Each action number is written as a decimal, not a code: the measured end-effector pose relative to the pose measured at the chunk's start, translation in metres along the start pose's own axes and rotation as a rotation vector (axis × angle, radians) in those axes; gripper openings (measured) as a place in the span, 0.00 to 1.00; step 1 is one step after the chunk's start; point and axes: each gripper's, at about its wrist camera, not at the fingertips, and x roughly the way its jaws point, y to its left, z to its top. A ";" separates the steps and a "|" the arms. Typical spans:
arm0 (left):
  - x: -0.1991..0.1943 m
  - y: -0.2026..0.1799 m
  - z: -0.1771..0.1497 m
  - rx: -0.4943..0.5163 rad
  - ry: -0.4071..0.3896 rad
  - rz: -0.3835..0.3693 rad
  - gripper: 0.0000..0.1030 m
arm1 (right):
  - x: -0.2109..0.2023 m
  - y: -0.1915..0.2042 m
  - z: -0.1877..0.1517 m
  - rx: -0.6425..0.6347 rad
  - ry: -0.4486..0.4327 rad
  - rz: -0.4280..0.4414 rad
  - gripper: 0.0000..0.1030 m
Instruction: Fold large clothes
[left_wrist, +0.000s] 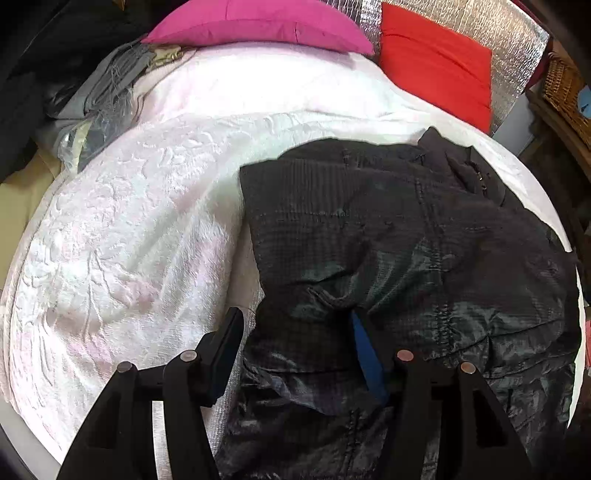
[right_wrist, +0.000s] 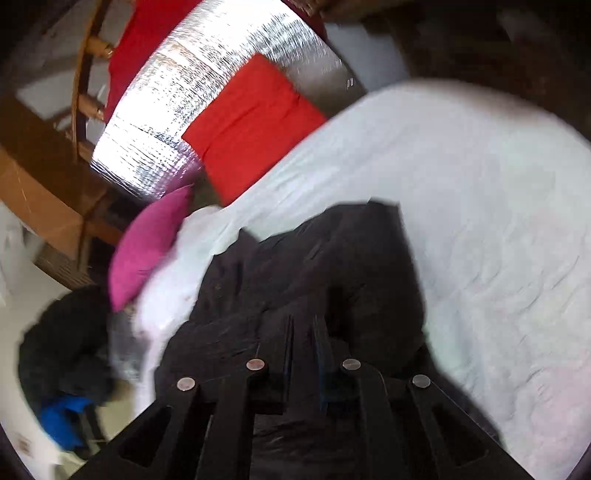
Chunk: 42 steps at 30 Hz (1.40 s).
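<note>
A large black quilted jacket (left_wrist: 388, 240) lies crumpled on the white bed cover (left_wrist: 147, 221). My left gripper (left_wrist: 295, 343) is open, its jaws wide apart over the jacket's near left edge, with shiny fabric between the fingers. In the right wrist view the jacket (right_wrist: 314, 266) hangs bunched in front of my right gripper (right_wrist: 303, 332), whose jaws are close together and shut on a fold of the jacket, held above the bed cover (right_wrist: 480, 221). That view is blurred.
A pink cushion (left_wrist: 258, 22) and a red cushion (left_wrist: 436, 62) lie at the bed's head against a silver foil sheet (left_wrist: 480, 22). Grey clothes (left_wrist: 107, 85) are piled at the bed's left. A wicker basket (left_wrist: 565, 88) stands on the right.
</note>
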 end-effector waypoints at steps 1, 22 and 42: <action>-0.003 0.001 0.001 0.002 -0.010 0.002 0.59 | 0.000 -0.001 0.000 0.002 0.008 0.002 0.13; -0.004 0.022 0.006 -0.058 -0.009 -0.004 0.61 | 0.092 0.036 -0.094 0.203 0.398 0.290 0.70; -0.008 -0.016 -0.009 0.122 -0.040 0.042 0.56 | 0.033 0.091 -0.111 -0.053 -0.051 -0.128 0.12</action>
